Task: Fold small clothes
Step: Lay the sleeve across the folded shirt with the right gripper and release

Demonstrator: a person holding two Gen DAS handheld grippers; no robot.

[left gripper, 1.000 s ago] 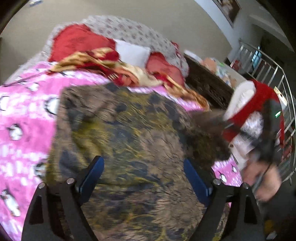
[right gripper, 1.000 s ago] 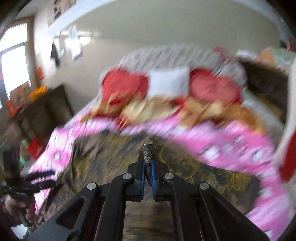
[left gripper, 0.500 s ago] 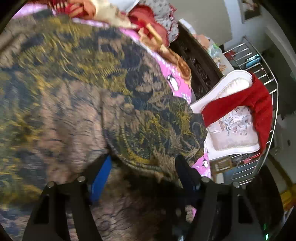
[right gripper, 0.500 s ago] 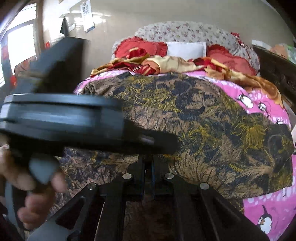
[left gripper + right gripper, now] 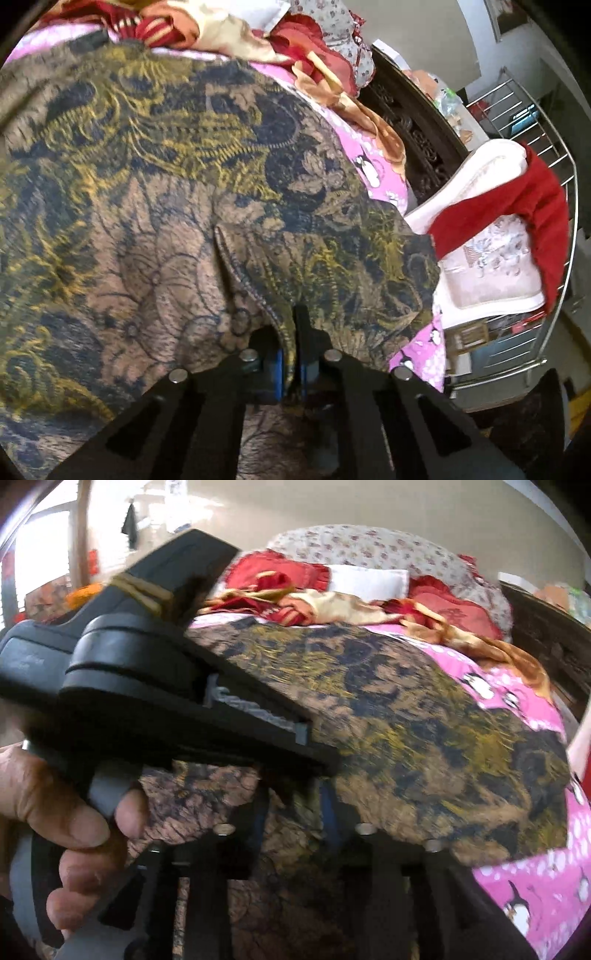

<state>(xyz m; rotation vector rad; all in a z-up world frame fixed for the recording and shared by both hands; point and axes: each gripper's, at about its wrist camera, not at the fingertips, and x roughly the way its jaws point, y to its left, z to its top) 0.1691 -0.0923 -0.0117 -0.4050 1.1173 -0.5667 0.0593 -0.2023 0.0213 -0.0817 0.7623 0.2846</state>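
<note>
A brown, gold and navy patterned garment (image 5: 155, 192) lies spread over the bed. My left gripper (image 5: 290, 354) is shut on its folded, hemmed edge (image 5: 255, 291), and the cloth runs up from between the blue pads. In the right wrist view the same garment (image 5: 406, 720) fills the middle. My right gripper (image 5: 293, 812) sits low over its near edge. Its jaws are opening, and a gap shows between the blue pads (image 5: 328, 812) with crumpled cloth lying between them. A hand (image 5: 55, 812) holding the left tool's black housing (image 5: 147, 686) crosses the left side and hides part of the garment.
A pink penguin-print sheet (image 5: 535, 886) covers the bed. Red and gold cloths (image 5: 314, 605) and pillows are piled at the head. To the right stand a dark carved cabinet (image 5: 417, 140), a white chair with a red cloth (image 5: 535, 199), and a metal rack (image 5: 554, 140).
The left gripper came down onto the garment's near edge and closed on its hem. The right gripper's jaws, shut on a fold before, have parted. The left tool now blocks the right view's left side.
</note>
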